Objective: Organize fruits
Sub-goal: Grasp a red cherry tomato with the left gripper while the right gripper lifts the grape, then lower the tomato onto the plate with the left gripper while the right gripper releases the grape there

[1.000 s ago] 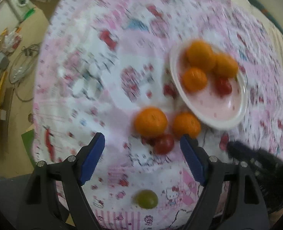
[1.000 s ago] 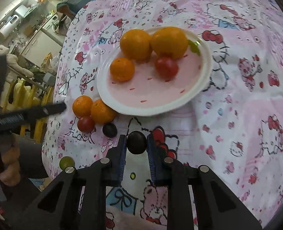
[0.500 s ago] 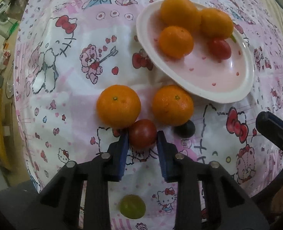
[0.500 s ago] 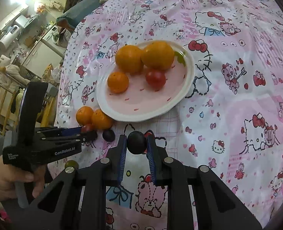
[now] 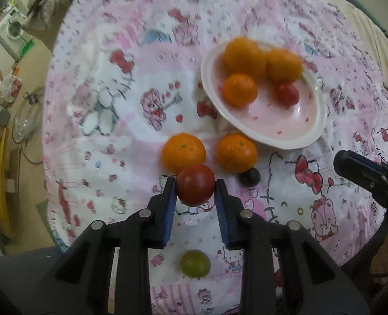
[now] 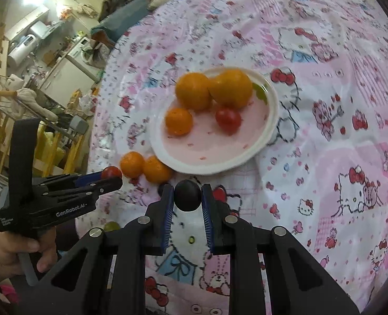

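Clamped between the blue pads of the left gripper [image 5: 196, 189] is a red cherry tomato [image 5: 196, 188], pinched at its widest part and lifted just in front of two mandarins [image 5: 184, 152] that sit on the pink cartoon-print tablecloth [image 5: 110, 120]. From the left wrist view the white plate [image 5: 317, 120] lies at about one o'clock from the tomato, already carrying three orange fruits and another red tomato [image 5: 287, 94]; a dark grape [image 5: 250, 177] rests on the cloth at three o'clock, touching the nearer mandarin, and a green grape [image 5: 195, 264] lies at six o'clock, under the jaws. In the right wrist view, the right gripper [image 6: 187, 197] is closed narrowly on a dark round fruit [image 6: 187, 195], probably a grape, with the plate [image 6: 270, 120] at twelve to one o'clock and near. The left gripper [image 6: 110, 177] shows at nine o'clock with its tomato [image 6: 111, 172], a hand [image 6: 7, 252] on its handle. Both fruits look picked and ready to carry, so the step in hand seems to be transport to the plate. The next move calls for bringing each fruit over the bare pink part of the plate, lowering it clear of the fruit already there, and opening gently so that nothing rolls off.
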Demonstrator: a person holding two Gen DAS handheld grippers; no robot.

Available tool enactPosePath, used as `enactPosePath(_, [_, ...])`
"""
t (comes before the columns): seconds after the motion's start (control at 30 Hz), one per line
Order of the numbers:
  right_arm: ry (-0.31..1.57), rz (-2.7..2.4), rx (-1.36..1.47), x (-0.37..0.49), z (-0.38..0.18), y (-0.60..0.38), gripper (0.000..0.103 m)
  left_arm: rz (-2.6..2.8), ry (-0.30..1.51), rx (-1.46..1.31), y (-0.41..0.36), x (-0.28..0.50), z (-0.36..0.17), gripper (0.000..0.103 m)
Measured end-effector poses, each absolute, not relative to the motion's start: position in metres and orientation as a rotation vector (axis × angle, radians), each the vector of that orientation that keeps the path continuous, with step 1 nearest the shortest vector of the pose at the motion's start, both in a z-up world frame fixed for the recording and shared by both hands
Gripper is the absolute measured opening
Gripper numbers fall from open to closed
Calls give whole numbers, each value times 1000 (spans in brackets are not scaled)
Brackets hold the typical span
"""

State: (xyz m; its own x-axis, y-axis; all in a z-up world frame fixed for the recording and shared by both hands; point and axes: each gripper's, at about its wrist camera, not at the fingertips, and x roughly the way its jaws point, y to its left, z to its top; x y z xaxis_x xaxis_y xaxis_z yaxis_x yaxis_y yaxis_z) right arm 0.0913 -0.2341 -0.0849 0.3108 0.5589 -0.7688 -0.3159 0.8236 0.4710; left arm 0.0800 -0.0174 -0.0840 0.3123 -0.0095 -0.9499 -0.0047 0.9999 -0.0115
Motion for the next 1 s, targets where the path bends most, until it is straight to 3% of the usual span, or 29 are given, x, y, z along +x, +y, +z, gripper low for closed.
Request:
enactPosePath(0.63, [957,548,333,103,-34,-269,22,-3,1134,8,-28,112,-45,25])
enactPosePath(1.0, [965,503,353,138,-33,-290,23,-53,1109,72,-48,154,-37,25])
